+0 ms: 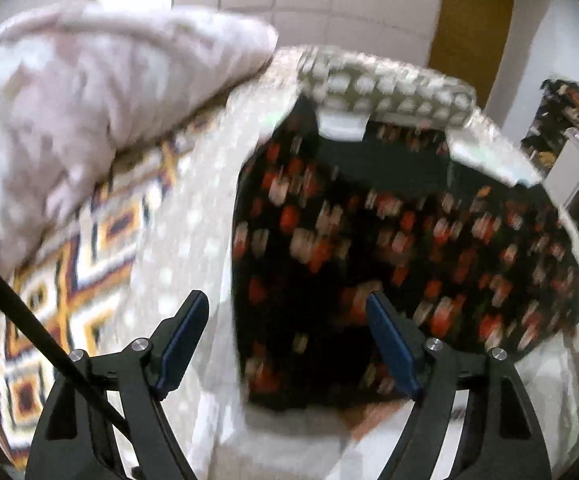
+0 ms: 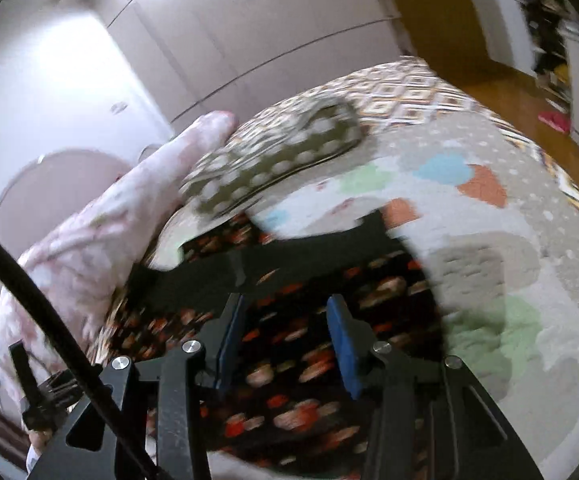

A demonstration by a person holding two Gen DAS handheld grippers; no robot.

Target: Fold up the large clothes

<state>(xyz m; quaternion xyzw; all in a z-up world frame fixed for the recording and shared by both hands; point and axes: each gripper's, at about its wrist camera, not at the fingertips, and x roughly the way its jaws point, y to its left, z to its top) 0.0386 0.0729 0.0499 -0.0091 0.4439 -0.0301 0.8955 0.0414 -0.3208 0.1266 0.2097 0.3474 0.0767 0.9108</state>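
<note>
Black floral-print garment [image 1: 389, 248] lying spread on a pale dotted blanket [image 1: 185, 248], no readable writing showing through the blur, left gripper [image 1: 285, 312] hovering released, right gripper [image 2: 285, 320] standing parted above it, grasping nothing, pink-sleeved arm [image 2: 101, 236] reaching alongside.

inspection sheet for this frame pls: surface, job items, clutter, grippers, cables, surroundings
surface: bed under a pale dotted sheet with coloured patches; patterned bedspread beneath.
job's things: black floral garment lying on the sheet, blurred.
clutter: olive dotted cloth beyond the garment; pink bedding heaped alongside.
grippers: left gripper open, nothing held; right gripper over the garment, jaws apart, no grip visible.
cables: black cable crossing the right wrist view; another in the left.
surroundings: white wardrobe, wooden floor, shelving.
</note>
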